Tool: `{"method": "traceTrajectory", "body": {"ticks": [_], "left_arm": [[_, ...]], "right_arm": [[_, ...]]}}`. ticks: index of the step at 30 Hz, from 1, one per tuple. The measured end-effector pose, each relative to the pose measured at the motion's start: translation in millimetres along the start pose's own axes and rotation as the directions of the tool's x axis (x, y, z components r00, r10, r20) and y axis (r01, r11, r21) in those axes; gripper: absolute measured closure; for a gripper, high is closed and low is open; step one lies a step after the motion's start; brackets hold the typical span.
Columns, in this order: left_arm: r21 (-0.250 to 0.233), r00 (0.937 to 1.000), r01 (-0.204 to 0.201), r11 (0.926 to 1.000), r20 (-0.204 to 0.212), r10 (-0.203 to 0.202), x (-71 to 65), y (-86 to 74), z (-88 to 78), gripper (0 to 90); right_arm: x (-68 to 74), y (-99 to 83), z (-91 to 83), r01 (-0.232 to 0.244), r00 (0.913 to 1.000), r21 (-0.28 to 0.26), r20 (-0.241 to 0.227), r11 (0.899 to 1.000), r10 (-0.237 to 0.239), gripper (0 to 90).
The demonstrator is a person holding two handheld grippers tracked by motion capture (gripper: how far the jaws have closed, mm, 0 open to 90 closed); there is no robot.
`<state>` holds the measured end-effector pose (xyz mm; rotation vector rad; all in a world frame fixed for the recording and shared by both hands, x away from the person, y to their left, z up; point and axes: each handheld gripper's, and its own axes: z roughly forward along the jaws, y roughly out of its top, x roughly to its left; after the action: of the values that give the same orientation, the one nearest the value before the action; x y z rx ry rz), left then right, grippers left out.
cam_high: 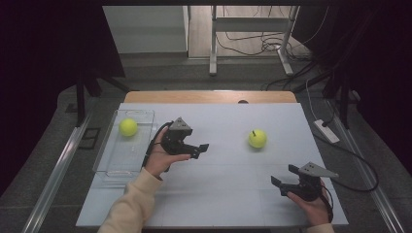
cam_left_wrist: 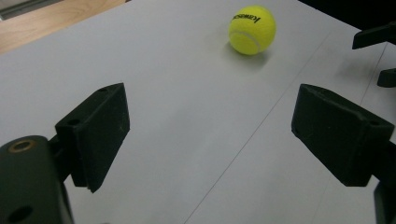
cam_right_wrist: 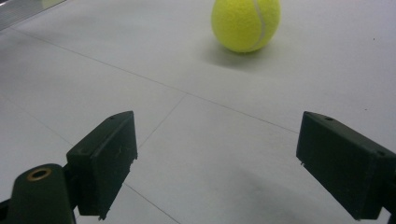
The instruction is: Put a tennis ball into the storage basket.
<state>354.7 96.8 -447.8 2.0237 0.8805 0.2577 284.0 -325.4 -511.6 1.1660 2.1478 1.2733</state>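
Item: tennis ball (cam_high: pixel 257 139) on white table (cam_high: pixel 223 194); we see it well ahead of both left gripper (cam_high: pixel 200 149) and right gripper (cam_high: pixel 283 177), jaws spread, empty

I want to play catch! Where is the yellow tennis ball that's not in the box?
In the high view, the yellow tennis ball sits on the white table, right of centre, between both open grippers.

Cream sleeve (cam_high: pixel 127 206); black jaws, grey three-cornered plates, trailing black cables.

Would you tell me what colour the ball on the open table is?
Yellow-green tennis ball, with black lettering; best in the left gripper view.
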Motion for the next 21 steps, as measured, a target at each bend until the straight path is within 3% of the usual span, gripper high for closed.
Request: {"method": "traceTrajectory", "body": {"ticks": [21], "left_arm": [[0.030, 0.9999, -0.006, 0.9995, 0.015, 0.005, -6.3, 20.5, 25.7, 12.8]], "right_arm": [[0.0, -0.3, 1.0, -0.001, 1.0000, 0.005, -0.002, 1.000, 0.001, 12.0]]}}
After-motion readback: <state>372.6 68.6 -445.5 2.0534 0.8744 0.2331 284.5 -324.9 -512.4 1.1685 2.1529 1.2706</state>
